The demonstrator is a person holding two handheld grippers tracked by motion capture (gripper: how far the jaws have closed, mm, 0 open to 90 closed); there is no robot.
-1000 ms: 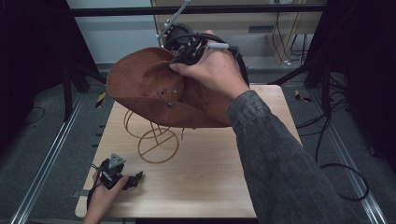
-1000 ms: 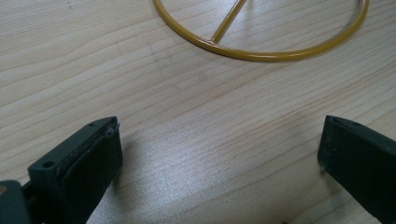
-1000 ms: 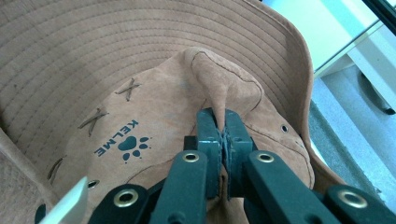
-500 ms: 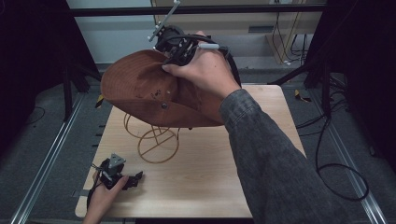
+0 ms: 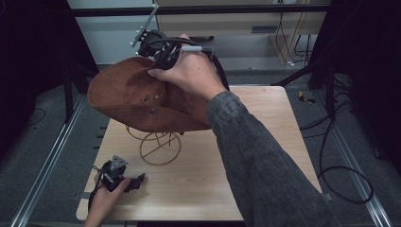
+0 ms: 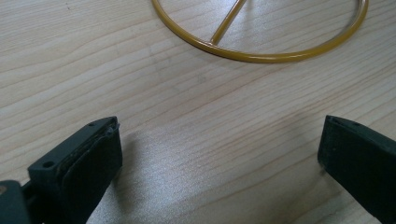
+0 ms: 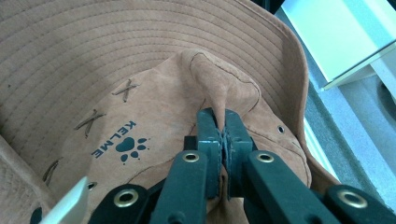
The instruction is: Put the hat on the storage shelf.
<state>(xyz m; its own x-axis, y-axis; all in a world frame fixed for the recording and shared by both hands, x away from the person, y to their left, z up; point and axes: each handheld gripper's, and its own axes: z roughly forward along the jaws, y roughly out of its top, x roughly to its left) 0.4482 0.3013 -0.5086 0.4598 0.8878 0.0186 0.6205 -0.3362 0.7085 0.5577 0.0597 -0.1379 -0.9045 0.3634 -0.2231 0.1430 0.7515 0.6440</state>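
So the right gripper (image 7: 223,122) has its jaws pinched tight on a fold of the brown hat (image 5: 137,97)'s crown, and compared with a second ago the hat has drifted left, hanging just over the yellow wire stand (image 5: 156,144) at the far left of the table (image 5: 265,156). Looks like it's about to get dropped onto it. The left gripper (image 5: 124,178) rests wide open, holding nothing, near the stand.
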